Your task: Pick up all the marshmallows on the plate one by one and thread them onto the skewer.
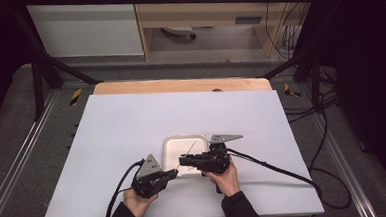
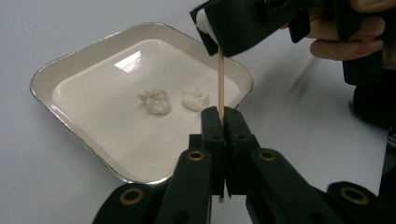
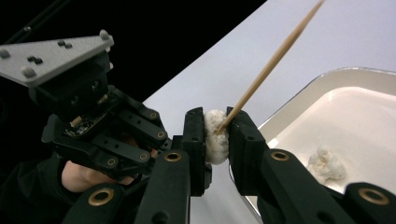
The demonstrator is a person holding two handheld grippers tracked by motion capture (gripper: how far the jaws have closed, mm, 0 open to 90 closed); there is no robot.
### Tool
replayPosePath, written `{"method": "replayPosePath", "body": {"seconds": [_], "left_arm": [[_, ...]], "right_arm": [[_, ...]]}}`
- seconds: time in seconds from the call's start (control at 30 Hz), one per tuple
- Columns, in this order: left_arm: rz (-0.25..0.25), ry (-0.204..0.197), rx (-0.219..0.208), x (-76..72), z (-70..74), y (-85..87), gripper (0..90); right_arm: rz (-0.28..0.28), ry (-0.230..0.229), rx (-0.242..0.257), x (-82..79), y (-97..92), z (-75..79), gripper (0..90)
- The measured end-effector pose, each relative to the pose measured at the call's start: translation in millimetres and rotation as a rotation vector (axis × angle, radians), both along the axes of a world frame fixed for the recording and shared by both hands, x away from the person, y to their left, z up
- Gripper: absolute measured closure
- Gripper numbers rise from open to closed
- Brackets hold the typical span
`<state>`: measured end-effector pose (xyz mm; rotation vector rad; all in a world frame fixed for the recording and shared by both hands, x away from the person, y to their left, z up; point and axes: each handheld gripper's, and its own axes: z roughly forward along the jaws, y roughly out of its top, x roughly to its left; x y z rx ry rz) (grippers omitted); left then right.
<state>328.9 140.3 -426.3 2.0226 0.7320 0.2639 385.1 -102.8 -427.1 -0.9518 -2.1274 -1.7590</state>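
Note:
My left gripper (image 2: 223,116) is shut on the lower end of a thin wooden skewer (image 2: 220,79). The skewer rises into a soft white piece (image 3: 215,135) that my right gripper (image 3: 216,121) is shut on, just above the near edge of a white square tray (image 2: 51,74). Past the piece, the skewer (image 3: 275,56) sticks out up and to the right over the tray. Two more white pieces (image 2: 156,101) (image 2: 195,99) lie in the tray. In the high view the left gripper (image 1: 173,173) and right gripper (image 1: 183,162) meet at the tray's (image 1: 169,149) front edge.
The tray sits mid-table on a white tabletop (image 1: 122,127) with a wooden strip (image 1: 180,85) along the far edge. Black cables (image 1: 274,168) trail from both grippers toward the near and right edges. A dark frame (image 1: 39,71) stands around the table.

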Motion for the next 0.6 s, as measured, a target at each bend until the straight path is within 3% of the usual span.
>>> {"method": "replayPosePath", "body": {"seconds": [0.4, 0.43, 0.5, 0.53, 0.57, 0.6], "left_arm": [[0.007, 0.014, 0.004, 3.2, -3.1, -5.6, 88.5], [0.009, 0.014, 0.002, 3.3, -2.9, -4.7, 88.6], [0.014, 0.018, -0.004, 3.7, -2.7, -2.5, 88.6], [0.018, 0.021, -0.005, 4.1, -2.4, 0.5, 88.6], [0.018, 0.021, -0.005, 4.1, -2.4, 0.5, 88.5], [0.022, 0.021, -0.007, 4.0, -2.2, 2.0, 88.5]], "right_arm": [[0.007, 0.006, -0.041, -3.5, 3.5, -7.1, 74.8], [-0.001, -0.018, -0.053, -3.4, 2.1, -5.1, 64.2], [-0.01, -0.031, -0.061, -3.5, 1.0, -3.3, 61.3], [-0.018, -0.06, -0.071, -3.6, -1.6, 1.2, 52.9], [-0.018, -0.06, -0.071, -3.6, -1.6, 1.2, 52.9], [-0.041, -0.097, -0.104, -3.5, -5.0, 5.9, 46.5]]}}
